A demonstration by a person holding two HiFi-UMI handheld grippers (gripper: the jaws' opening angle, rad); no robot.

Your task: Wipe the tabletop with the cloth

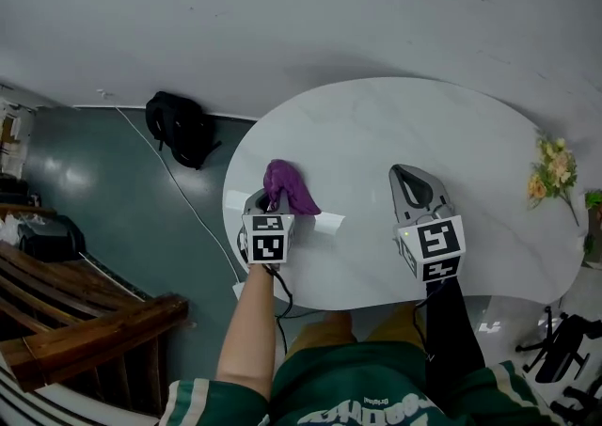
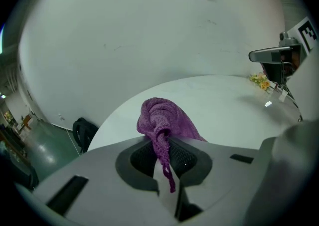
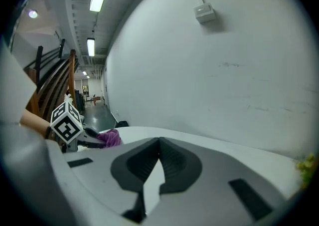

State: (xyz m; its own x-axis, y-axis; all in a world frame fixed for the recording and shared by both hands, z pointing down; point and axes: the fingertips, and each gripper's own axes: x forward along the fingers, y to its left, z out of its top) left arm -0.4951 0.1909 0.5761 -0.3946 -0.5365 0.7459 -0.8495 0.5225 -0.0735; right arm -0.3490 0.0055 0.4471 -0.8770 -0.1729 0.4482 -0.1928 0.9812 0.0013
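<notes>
A purple cloth (image 1: 287, 187) hangs bunched from my left gripper (image 1: 270, 206) at the left edge of the white oval table (image 1: 404, 123). In the left gripper view the gripper (image 2: 160, 144) is shut on a twisted fold of the cloth (image 2: 162, 120), with the rest bulging out past the jaws. My right gripper (image 1: 415, 187) hovers over the table's near right part, well apart from the cloth. Its jaws (image 3: 159, 142) meet at the tips with nothing between them. The right gripper view shows the cloth (image 3: 110, 138) far to the left, beside the left gripper's marker cube (image 3: 66, 124).
A small bunch of flowers (image 1: 551, 170) lies at the table's right edge. A white paper slip (image 1: 329, 223) lies on the table near the cloth. A black backpack (image 1: 181, 128) sits on the floor to the left, and wooden rails (image 1: 85, 321) stand nearer. A wall lies behind the table.
</notes>
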